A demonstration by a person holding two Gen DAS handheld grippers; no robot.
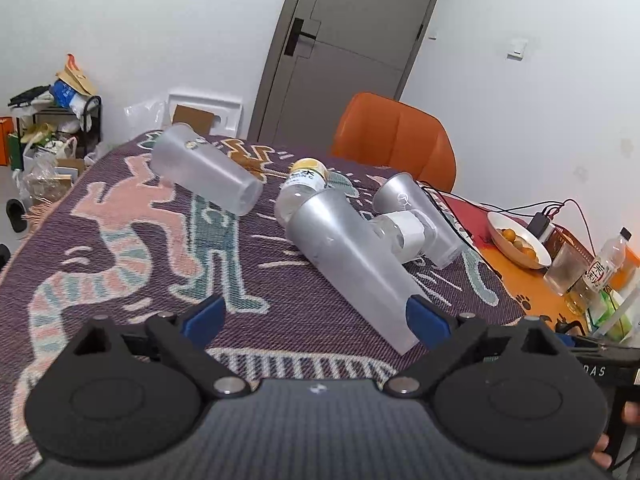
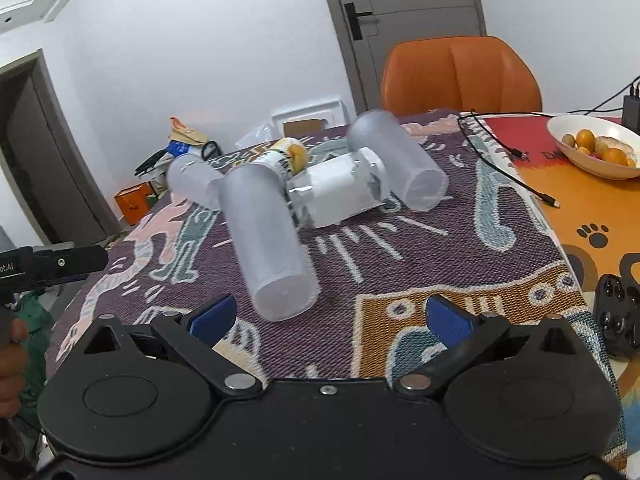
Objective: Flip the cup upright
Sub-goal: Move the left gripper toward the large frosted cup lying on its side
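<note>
Frosted cup (image 2: 266, 236) lies sideways; both claws spread wide, and only the right view shows left claw (image 2: 56, 268).

Water bottle (image 1: 304, 184) half hidden behind nearest cup (image 1: 352, 256); tea bottle label (image 1: 600, 274) unreadable.

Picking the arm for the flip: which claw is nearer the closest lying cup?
Left. The left claw is open with its right finger at the cup rim. The right claw is open too, just short of the cup's base.
</note>
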